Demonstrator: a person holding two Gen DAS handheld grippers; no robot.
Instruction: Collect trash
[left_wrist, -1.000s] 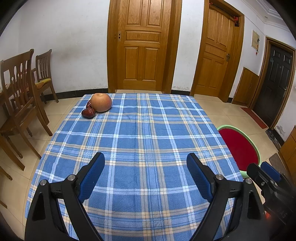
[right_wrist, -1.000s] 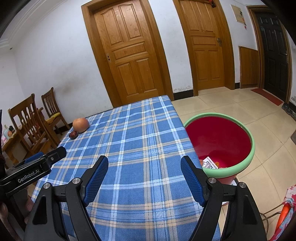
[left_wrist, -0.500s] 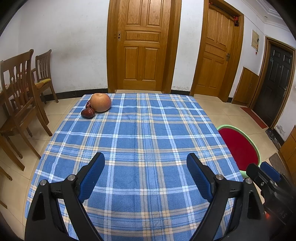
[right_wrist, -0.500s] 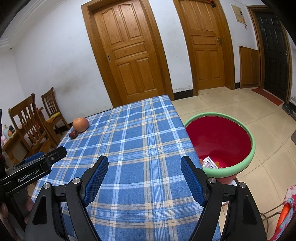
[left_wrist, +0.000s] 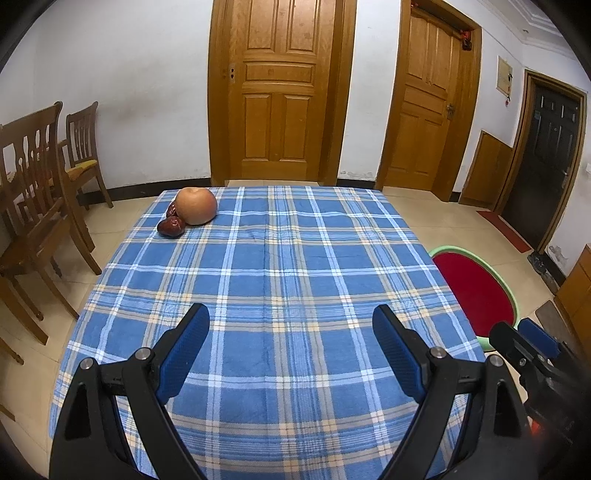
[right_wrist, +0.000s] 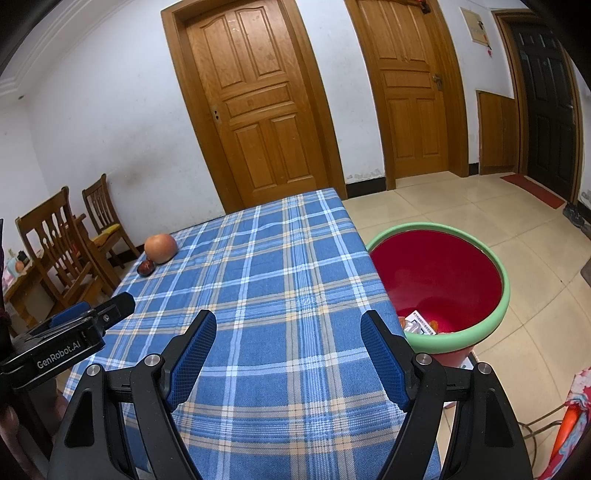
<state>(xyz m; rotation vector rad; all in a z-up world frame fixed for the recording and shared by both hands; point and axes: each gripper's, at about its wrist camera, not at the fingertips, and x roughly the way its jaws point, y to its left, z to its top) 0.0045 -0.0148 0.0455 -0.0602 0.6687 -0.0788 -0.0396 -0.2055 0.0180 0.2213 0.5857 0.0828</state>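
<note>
Both grippers, left (left_wrist: 290, 334) and right (right_wrist: 288, 341), hang over the table (left_wrist: 295, 266) with fingers spread and empty. The bin (right_wrist: 491, 325) sits beside the table, likely so trash drops in easily.

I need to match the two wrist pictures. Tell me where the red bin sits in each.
Left wrist: red bin at the right edge, partly hidden behind the table.
Right wrist: red bin right of centre, trash visible inside.
Shared landmark: the apple at the table's far left corner.
</note>
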